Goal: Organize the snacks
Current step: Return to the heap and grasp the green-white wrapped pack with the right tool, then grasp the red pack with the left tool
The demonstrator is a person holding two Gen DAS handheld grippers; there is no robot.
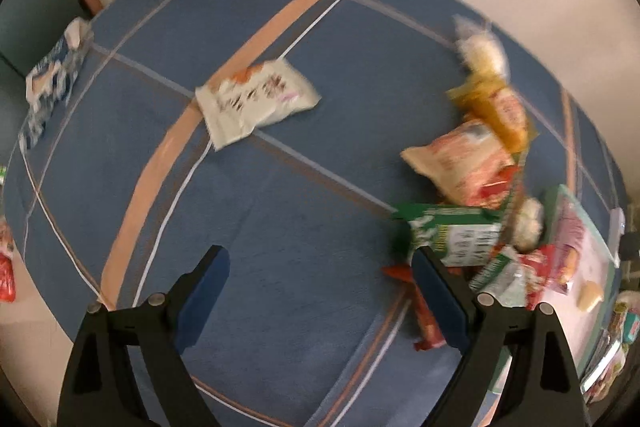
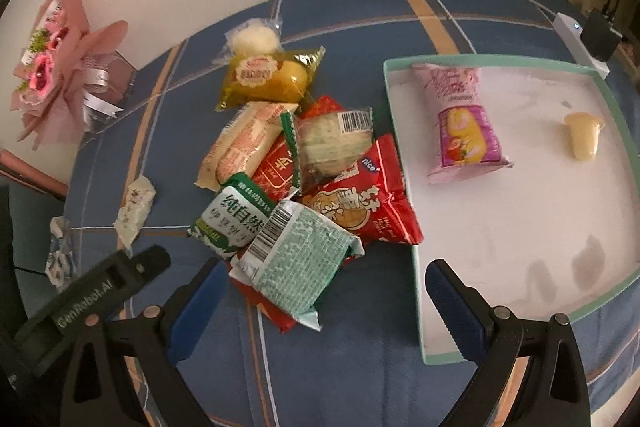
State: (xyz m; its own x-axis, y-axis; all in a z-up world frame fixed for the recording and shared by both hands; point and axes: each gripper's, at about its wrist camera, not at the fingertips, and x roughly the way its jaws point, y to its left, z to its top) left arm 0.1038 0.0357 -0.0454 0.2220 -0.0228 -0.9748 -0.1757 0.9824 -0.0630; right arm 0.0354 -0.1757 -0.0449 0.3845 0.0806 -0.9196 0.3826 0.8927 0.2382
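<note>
In the right wrist view a pile of snack packets lies on the blue plaid cloth: a yellow one (image 2: pixel 272 79), a cream and red one (image 2: pixel 244 147), a red one (image 2: pixel 368 203), a green and white one (image 2: pixel 228 223) and a teal-printed one (image 2: pixel 296 263). My right gripper (image 2: pixel 324 303) hangs open just above the teal packet without touching it. The mint-rimmed white tray (image 2: pixel 404 163) holds a pink packet (image 2: pixel 464 123) and a jelly cup (image 2: pixel 582 135). My left gripper (image 1: pixel 320 291) is open over bare cloth, left of the green and white packet (image 1: pixel 460 235). A white packet (image 1: pixel 256 99) lies apart.
A pink bouquet (image 2: pixel 60 59) stands at the back left by the wall. A white power strip (image 2: pixel 576 39) lies behind the tray. A blue and white wrapper (image 1: pixel 52 83) sits at the cloth's left edge. A black tool body marked GenRobot.AI (image 2: pixel 92 299) reaches in beside my right gripper.
</note>
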